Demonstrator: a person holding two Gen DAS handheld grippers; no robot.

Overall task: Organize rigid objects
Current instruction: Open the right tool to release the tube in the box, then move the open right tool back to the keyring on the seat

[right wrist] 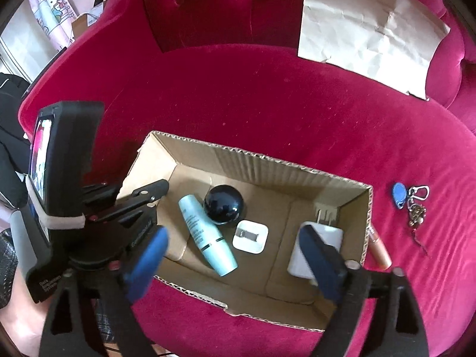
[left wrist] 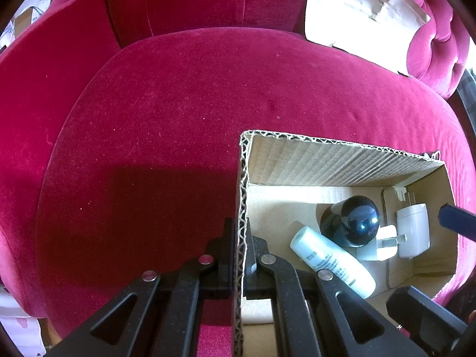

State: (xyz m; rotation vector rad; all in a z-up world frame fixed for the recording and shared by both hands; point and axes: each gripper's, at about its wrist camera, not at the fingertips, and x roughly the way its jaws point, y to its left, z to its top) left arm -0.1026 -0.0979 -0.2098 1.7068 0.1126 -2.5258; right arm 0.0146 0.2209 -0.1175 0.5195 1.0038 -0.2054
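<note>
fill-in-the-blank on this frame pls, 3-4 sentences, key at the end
1. The left gripper is clamped on the ____ wall of the cardboard box.
2. The right gripper hovers over the box with its jaws ____.
3. The pale blue tube lies inside the box beside a dark ____.
4. The blue key fob and keyring lie ____ the box, on the red velvet seat.

Missing words: side; open; ball; outside
</note>
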